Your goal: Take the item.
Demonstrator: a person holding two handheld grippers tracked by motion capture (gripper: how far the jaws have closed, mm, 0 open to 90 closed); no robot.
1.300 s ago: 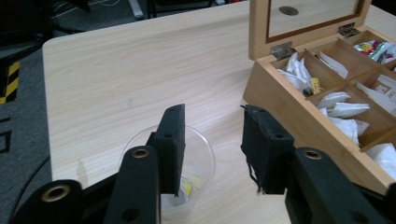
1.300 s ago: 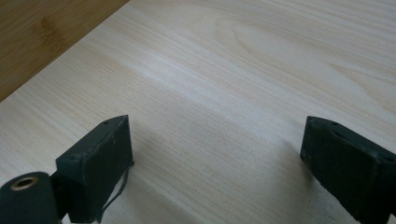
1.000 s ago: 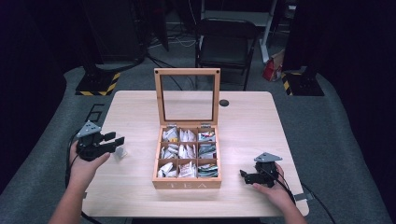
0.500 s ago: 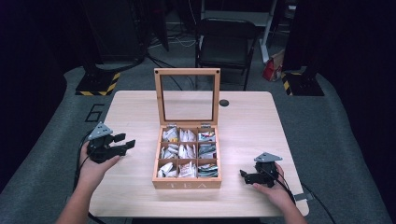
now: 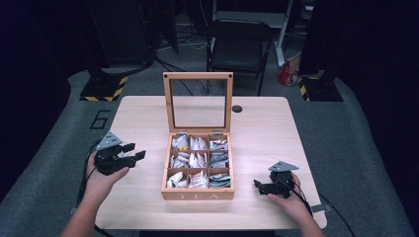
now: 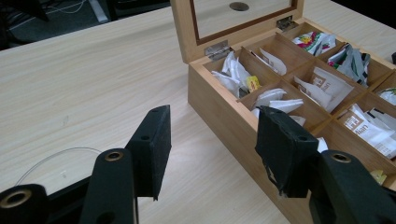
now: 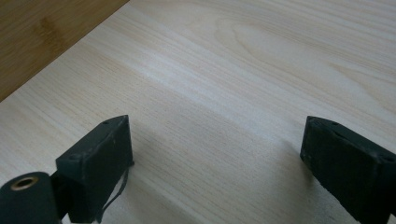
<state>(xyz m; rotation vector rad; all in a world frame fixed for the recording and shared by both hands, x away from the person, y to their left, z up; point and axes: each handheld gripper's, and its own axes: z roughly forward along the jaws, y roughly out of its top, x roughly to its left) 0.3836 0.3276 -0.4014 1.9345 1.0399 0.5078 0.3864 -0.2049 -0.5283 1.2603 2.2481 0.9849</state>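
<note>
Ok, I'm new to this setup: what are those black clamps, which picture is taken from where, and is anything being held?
A person sits at a wooden table holding a hand-held gripper in each hand. The high view looks down from above: left gripper, right gripper. The other two pictures come from cameras riding on each gripper, looking along its black jaws. Between the hands stands a wooden tea box with its glass lid raised upright, and nine compartments of tea bags. The left gripper's jaws have just been opening with nothing between them; they point towards the box. The right gripper is open over bare wood. Neither holds anything.
</note>
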